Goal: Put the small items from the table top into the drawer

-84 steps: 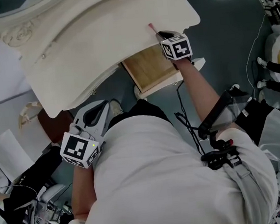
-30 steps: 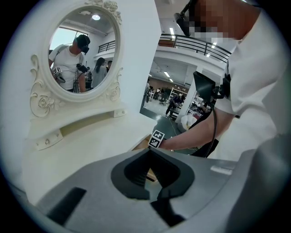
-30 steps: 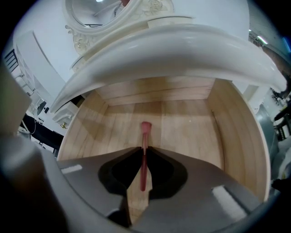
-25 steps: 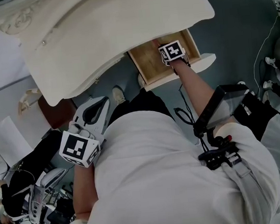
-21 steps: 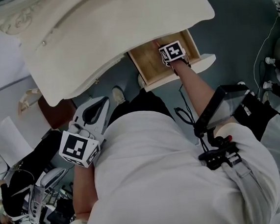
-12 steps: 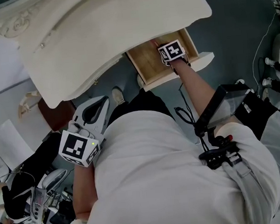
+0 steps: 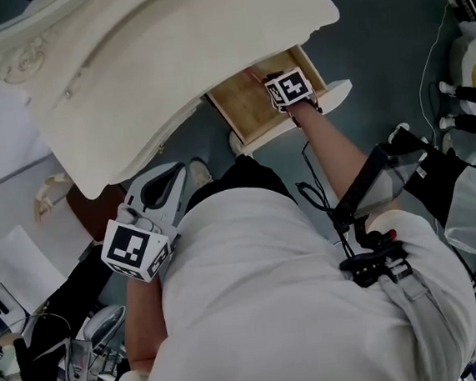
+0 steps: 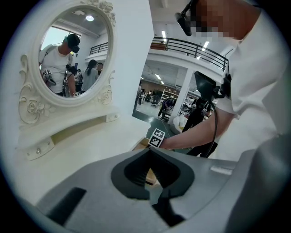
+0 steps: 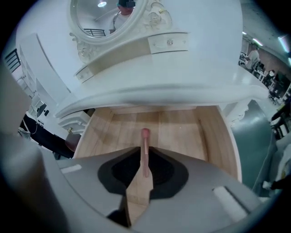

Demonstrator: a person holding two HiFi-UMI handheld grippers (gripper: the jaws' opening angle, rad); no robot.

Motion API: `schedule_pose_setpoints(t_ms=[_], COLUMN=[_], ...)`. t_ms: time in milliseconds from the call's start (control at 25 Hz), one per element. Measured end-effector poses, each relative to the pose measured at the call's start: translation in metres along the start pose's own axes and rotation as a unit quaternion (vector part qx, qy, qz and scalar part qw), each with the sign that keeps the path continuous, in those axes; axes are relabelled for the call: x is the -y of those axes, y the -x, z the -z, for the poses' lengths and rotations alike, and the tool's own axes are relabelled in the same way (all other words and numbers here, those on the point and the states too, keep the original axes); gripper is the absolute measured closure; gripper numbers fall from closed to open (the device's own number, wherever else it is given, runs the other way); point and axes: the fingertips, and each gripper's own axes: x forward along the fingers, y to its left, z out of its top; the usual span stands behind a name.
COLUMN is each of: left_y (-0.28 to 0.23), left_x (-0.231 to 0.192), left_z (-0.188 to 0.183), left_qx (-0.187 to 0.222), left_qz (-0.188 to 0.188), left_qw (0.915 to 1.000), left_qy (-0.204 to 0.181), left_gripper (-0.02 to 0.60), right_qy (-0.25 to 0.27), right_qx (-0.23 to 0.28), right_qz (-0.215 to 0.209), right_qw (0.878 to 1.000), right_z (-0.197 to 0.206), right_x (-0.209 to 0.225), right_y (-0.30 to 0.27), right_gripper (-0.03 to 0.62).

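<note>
Head view: a white dressing table with a smooth, curved top fills the upper part; from under its front edge a shallow rectangular drawer stands pulled out, white at the rim and lined with pale, grained wood boards. In the left gripper view an oval mirror in a carved, scrolled white frame stands on the table. The right gripper, grey with dark hollowed pads, reaches over the drawer, its jaws clamped on a thin pink stick with a rounded, darker pink head; the stick points forward over the middle of the drawer's wooden floor, and whether its head touches the wood cannot be told. The left gripper hangs at the person's side, away from the table, its jaw tips together with nothing between them. A few seconds ago the right gripper held the stick up at the table top's edge; now it is down inside the drawer, much as half a second ago; the left gripper has hardly moved.
</note>
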Motion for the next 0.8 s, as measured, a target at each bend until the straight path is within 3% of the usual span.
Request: schedule_pose_setpoints(t_ms=[440,800], left_y=[0.034,0.077], left_x=[-0.002,-0.001], left_z=[0.011,0.037], left_qx=[0.024,0.038], left_qz=[0.037,0.067], left_qw=[0.9989,0.9965], left_qy=[-0.019,-0.033], left_gripper=[0.581,0.581], right_qy=[-0.015,0.000], right_qx=[0.042,0.068], right_qz=[0.031,0.036], right_qw=[0.998,0.997], right_z=[0.002,0.020], right_x=[-0.038,-0.112], right_y=[0.055,0.100], right_gripper=[0.592,0.592])
